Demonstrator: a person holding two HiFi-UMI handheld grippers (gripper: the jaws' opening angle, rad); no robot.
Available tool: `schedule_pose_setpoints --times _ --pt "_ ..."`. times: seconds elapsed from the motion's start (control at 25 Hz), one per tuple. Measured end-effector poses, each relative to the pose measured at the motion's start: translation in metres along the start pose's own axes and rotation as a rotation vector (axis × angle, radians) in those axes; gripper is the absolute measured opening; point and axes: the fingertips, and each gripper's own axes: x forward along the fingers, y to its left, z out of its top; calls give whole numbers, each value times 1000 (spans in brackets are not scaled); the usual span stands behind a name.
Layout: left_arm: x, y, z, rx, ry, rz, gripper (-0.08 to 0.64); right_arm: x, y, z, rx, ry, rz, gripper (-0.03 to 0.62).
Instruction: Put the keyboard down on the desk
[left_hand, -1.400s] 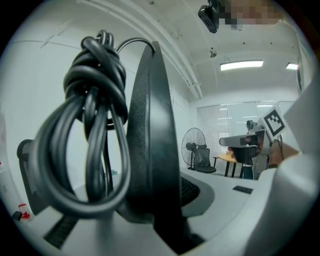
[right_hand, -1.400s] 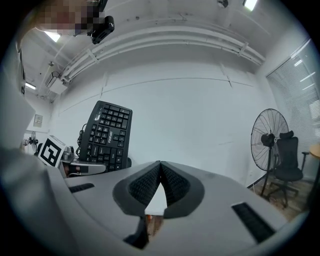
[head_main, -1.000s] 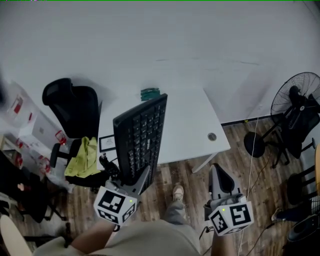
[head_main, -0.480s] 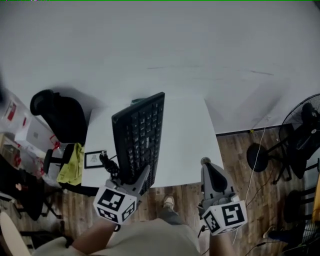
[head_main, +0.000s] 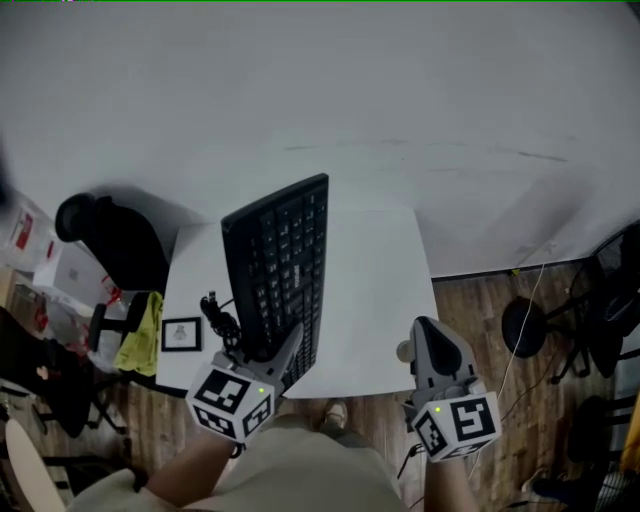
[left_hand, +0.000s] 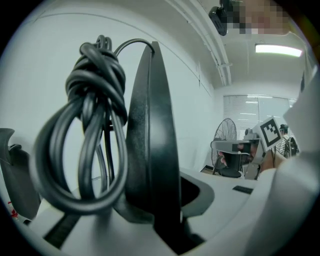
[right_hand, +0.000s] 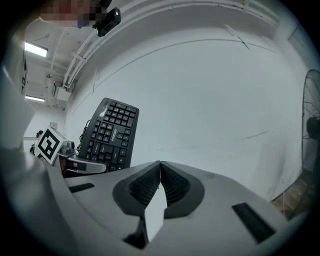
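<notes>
Obs.: the keyboard (head_main: 278, 262) is off the desk (head_main: 375, 270). It is held up steeply over the desk's left half, with the key face turned toward the right gripper (right_hand: 160, 172).

Left gripper (head_main: 284, 352): fingers clamped on the keyboard's near short end. In the left gripper view the case runs up edge-on between them. A knotted bundle of cable (left_hand: 87, 130) hangs against the underside, just beside the grip.

Right gripper: fingers pressed together with nothing between them. It is held off the desk's near right corner, well apart from the keyboard.

Handling (judgement): a stiff plastic case, likely light and not fragile. Gripped at one end, its whole length acts as a lever, and smooth plastic could pivot or slide in the fingers as it tips flat. The end grip does leave the far end free to touch down. A hold nearer the middle of a long edge would balance better.

Risk (judgement): the cable bundle could end up under the case and leave it rocking, so it should be kept out to the side.
</notes>
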Motion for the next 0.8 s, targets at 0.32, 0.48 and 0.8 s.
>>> schedule_pose_setpoints --times 0.32,0.48,0.8 --pt "19 6 7 5 36 -66 101 7 -14 2 -28 20 -78 26" --pt "23 10 12 -1 40 -127 101 8 -13 4 -37 31 -115 26" --pt "44 33 1 -89 89 -186 101 16 -13 -3 -32 55 -148 26"
